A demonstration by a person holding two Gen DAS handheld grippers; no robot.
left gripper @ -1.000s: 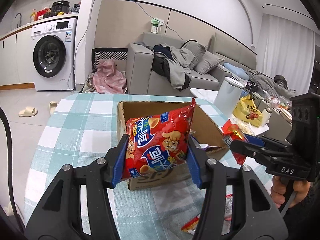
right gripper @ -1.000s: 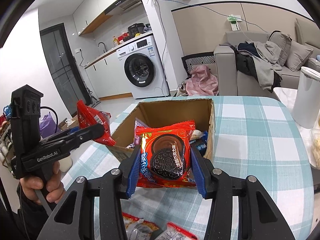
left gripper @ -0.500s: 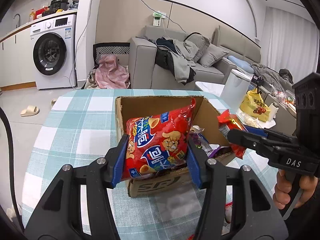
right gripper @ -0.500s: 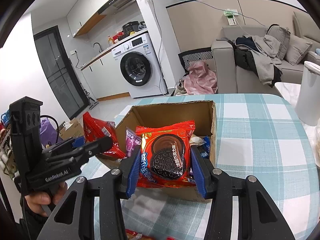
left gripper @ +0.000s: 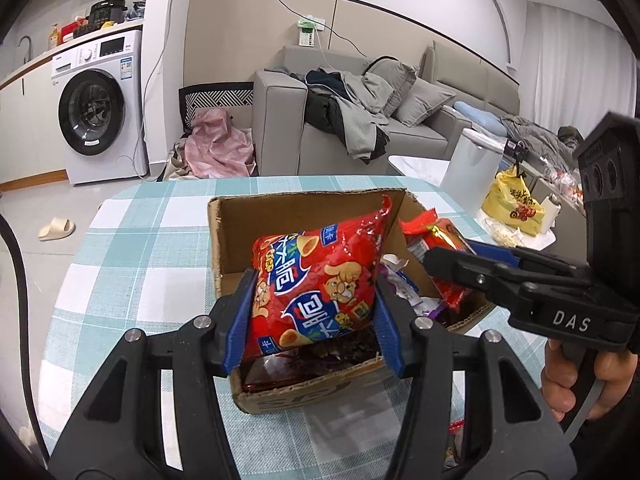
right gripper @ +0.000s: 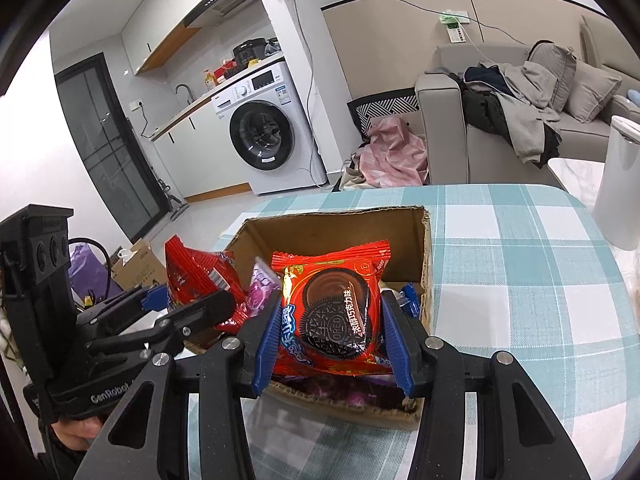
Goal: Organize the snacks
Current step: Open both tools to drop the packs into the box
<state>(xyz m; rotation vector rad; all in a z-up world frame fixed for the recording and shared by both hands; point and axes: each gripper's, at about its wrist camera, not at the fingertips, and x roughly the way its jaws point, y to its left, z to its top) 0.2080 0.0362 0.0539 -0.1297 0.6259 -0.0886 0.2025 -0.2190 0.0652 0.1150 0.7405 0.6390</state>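
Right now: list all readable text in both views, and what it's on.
"DAS": right tongs body, seen in the left view.
"GenRobot": left tongs body, seen in the right view; the rest is cut off.
"OREO": cookie pack, embossed on the printed cookie.
Chinese print on cookie pack and chip bag: visible, not transcribed.
Box print, washer labels: unreadable.

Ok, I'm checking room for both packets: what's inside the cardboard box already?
The cardboard box already holds loose wrappers: a purple pack and blue-and-white ones. The Oreo packet and the chips bag, held above, cover most of its floor.
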